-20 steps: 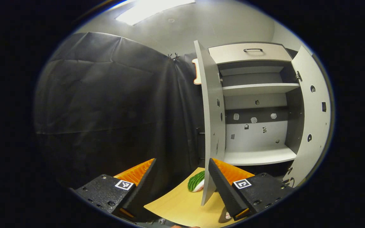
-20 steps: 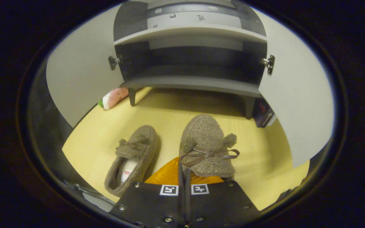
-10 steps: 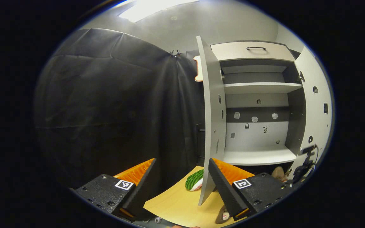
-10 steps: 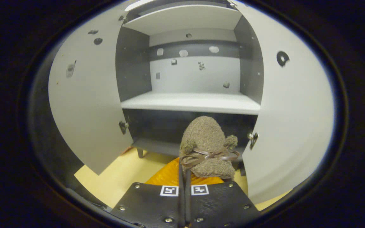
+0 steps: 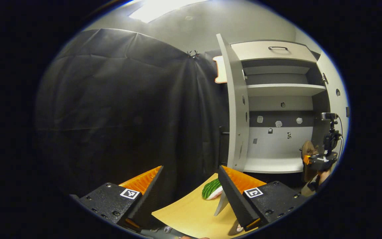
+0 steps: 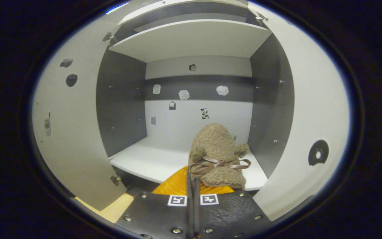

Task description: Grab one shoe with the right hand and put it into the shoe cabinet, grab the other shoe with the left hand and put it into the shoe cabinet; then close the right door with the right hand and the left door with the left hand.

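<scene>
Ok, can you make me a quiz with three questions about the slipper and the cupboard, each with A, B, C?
1. Where is the fuzzy slipper?
A. On the floor
B. Held up in front of the middle shelf
C. On the top shelf

2. What colour is the slipper?
A. Brown
B. Blue
C. White

3. How are the cabinet's doors?
A. Both shut
B. One shut
C. Both open

Answers: 1 B, the right gripper holds it at the shelf's front edge, in the air. 2 A, its fuzz and bow are brown. 3 C, the left door and right door stand swung out on either side.
</scene>
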Motion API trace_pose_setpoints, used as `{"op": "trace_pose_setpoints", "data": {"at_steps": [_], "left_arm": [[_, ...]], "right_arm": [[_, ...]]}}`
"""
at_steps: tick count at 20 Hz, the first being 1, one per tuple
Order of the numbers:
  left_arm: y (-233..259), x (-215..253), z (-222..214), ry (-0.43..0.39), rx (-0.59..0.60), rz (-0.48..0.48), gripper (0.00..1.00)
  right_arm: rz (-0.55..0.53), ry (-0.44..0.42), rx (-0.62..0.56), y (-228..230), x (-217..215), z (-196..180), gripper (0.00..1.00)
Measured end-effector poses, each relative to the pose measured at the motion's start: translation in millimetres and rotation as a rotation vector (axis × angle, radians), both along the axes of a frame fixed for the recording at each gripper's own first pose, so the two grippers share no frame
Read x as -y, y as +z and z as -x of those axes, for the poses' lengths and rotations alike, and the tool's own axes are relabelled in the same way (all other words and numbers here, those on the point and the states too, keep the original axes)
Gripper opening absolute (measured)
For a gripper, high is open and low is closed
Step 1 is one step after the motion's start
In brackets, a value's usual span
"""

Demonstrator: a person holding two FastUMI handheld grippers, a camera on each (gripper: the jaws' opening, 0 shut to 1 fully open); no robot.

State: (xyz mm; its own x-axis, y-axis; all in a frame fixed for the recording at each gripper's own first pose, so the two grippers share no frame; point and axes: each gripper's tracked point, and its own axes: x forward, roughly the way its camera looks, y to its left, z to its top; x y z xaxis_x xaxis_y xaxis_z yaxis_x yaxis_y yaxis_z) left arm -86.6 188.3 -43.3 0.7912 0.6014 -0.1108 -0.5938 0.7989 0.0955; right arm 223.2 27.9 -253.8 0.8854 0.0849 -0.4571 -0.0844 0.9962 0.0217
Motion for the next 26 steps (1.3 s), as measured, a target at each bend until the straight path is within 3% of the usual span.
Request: {"op": "trace_pose_setpoints", "data": {"at_steps": [6,11,18,22,23,26], "left_arm": [[-17.0,-17.1,10.2,0.080,-0.019,0.032,0.99],[-24.8,-28.0,26.2,0.140,-0.033,0.030,1.00],[-27.9,-43.5,62.0,0.228,-0.049,0.038,0.99],[-26.4,-46.0,61.3,0.223,-0.042,0.045,0.99],[-25.6,-45.3,60.0,0.213,-0.040,0.048,0.99],[-21.0,-39.7,53.9,0.173,-0.034,0.041,0.98]], "right_arm": [[0.050,-0.044,-0.020,-27.4,9.6,-76.4,0.00],[0.078,-0.074,-0.069,-61.0,12.3,-113.4,0.00],[0.067,-0.094,-0.150,-98.0,12.5,-131.8,0.01],[0.042,-0.132,-0.175,-100.2,19.0,-133.0,0.02],[0.026,-0.130,-0.188,-98.7,17.2,-129.2,0.04],[0.014,-0.113,-0.189,-88.7,14.8,-122.4,0.24]]}}
